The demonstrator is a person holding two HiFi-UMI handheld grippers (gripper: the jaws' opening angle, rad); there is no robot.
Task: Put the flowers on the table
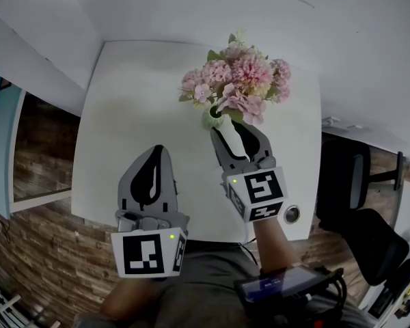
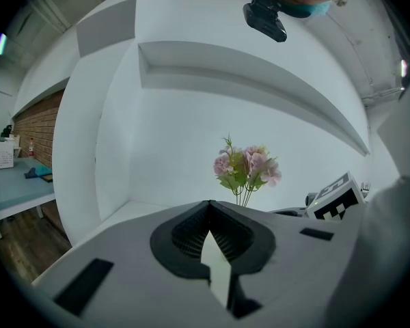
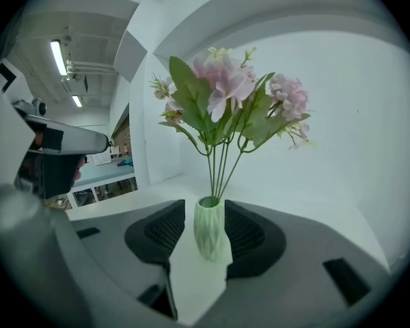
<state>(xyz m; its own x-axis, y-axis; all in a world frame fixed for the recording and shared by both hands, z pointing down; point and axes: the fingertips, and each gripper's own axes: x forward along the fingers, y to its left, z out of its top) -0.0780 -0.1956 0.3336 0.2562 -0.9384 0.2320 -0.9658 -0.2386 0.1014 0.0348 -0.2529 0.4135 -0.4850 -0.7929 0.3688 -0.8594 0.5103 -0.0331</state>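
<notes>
Your right hand-held gripper (image 1: 235, 130) is spread, its jaws flanking the vase (image 3: 210, 228) of flowers (image 1: 239, 80) without pinching it; the vase stands on the tabletop's (image 1: 137, 101) right half. Your left hand-held gripper (image 1: 159, 148) is pressed together, empty.

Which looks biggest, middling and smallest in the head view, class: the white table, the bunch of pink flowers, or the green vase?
1. White table, by far the largest.
2. Pink flowers.
3. Green vase, smallest; only its top shows beneath the blooms, so its full size is uncertain.
</notes>
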